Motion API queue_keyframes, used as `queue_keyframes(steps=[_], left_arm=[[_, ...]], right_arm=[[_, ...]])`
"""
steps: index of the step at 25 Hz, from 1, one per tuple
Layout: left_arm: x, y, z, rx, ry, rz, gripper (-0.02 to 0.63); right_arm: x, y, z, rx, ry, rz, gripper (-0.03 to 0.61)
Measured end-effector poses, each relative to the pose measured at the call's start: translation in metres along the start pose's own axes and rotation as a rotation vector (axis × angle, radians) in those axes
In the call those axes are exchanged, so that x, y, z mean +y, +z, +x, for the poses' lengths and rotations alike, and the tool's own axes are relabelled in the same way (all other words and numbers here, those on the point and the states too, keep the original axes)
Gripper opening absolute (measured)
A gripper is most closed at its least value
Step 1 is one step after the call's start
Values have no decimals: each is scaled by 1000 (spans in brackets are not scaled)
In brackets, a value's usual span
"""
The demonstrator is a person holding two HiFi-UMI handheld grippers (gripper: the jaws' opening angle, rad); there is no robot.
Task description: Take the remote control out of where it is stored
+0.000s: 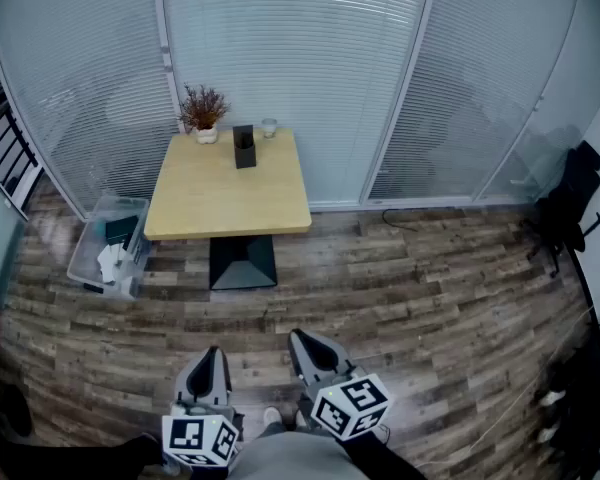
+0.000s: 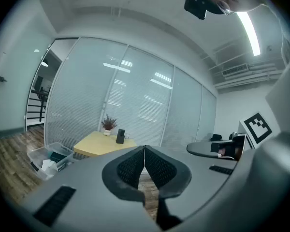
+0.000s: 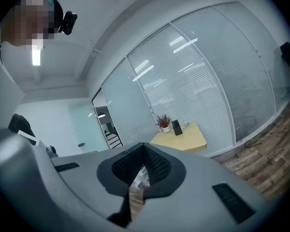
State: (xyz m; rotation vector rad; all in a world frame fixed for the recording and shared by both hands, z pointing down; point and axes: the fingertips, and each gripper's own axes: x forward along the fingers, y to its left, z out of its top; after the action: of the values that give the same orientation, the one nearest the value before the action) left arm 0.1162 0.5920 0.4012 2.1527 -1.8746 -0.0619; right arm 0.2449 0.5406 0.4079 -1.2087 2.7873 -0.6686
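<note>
The left gripper (image 2: 144,150) is shut, its two ribbed pads meeting at the tips with nothing between them. The right gripper (image 3: 144,148) is likewise closed and empty. In the head view both are seen low in the frame, side by side just left of centre and pointed up the picture towards the table (image 1: 230,198). They are probably carried this way, closed and level, because nothing is within reach to be gripped.

A broad stretch of wooden floor (image 1: 410,288) lies between the grippers and the table, which stands in the upper left-centre of the frame against a glass partition (image 1: 300,38) with blinds. At the table's far edge a black holder (image 1: 244,147) stands upright, between a potted plant (image 1: 203,114) on its left and a small glass (image 1: 269,127) on its right. The remote control cannot be made out on its own at this range. It is judged to be stored in that holder, which is well apart from both grippers.

A clear plastic bin (image 1: 81,258) holding loose items sits on the floor just left of the table. The task is judged barely begun, with an approach to the table needed first.
</note>
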Motion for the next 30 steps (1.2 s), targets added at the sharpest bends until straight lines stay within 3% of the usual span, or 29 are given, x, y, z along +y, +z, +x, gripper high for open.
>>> queue_keyframes(steps=[18, 23, 30], left_arm=[[23, 5, 10, -6, -11, -14, 9], [37, -2, 9, 13, -7, -30, 9], [52, -13, 27, 57, -23, -48, 9]], right_arm=[[-8, -7, 28, 11, -24, 34, 5], [15, 19, 29, -112, 147, 81, 5], [13, 31, 48, -144, 170, 33, 5]])
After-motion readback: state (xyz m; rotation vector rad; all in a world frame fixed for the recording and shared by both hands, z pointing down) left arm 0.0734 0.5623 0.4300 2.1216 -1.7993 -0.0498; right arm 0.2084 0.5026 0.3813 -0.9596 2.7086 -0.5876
